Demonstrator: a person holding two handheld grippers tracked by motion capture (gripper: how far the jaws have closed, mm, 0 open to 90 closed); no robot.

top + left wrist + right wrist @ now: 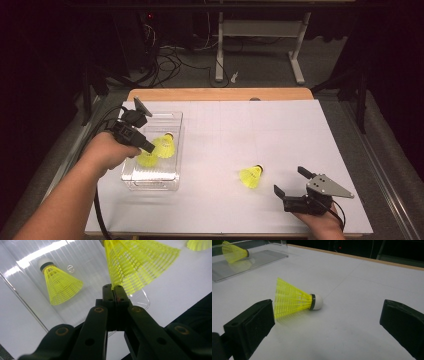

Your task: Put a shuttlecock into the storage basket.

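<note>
**Shuttlecock pinched over the clear box**

Pinching the rim of a yellow shuttlecock's skirt, the left claw [148,148] has its two black jaws pressed together on the mesh, as the left gripper view shows up close. That held shuttlecock [140,263] hangs with its skirt fanning away from the jaw tips, over the clear plastic box [150,182] at the left side of the desk [280,125]. In the high view its cork end points up and away from the person, just above the box's open top. A second shuttlecock [60,285] lies on its side on the ribbed floor of the box, apart from the held one, its white cork toward the far wall.

The right claw [292,181] rests low at the near right of the desk with its jaws spread wide and nothing between the pads. A third shuttlecock [295,302] lies on the white desk surface just ahead of it, on its side; in the right gripper view its skirt sits close to the jaw on that view's left without touching it. This shuttlecock is well apart from the box.
</note>
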